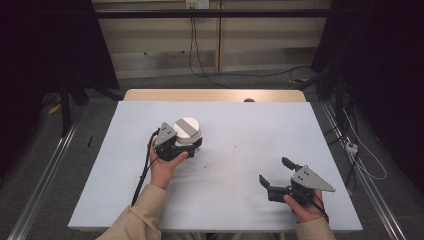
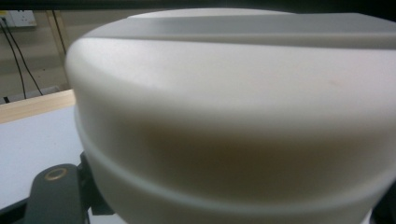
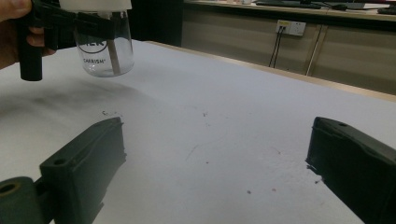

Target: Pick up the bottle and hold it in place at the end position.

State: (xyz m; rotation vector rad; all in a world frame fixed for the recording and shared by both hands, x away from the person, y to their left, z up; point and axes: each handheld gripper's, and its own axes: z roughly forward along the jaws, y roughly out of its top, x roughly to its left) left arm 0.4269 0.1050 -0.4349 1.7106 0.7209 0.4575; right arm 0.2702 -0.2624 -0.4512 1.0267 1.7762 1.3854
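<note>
The left gripper (image 1: 186, 146) holds a clear glass jar (image 3: 105, 51) with a white lid (image 1: 187, 130). Its black jaws are closed tight around the jar, just under the lid. In the right gripper view the jar hangs a little above the table, with a shadow under it. The glass has a round mark and small letters on it, and a thin brown stick shows inside.

In the high view the jar is near the middle of the white table top (image 1: 225, 190), a bit to the left. The person's left hand (image 1: 165, 167) wraps around the gripper from below, and a tan sleeve (image 1: 137, 217) covers the arm.

In the left gripper view the white lid (image 2: 233, 116) is very close and blurry.

The right gripper (image 1: 277, 175) is well apart from the jar, near the right front of the table. Its two jaws are wide open with nothing between them. The right hand (image 1: 305, 207) holds it from behind. The table top has small dark specks and scratches on it.
</note>
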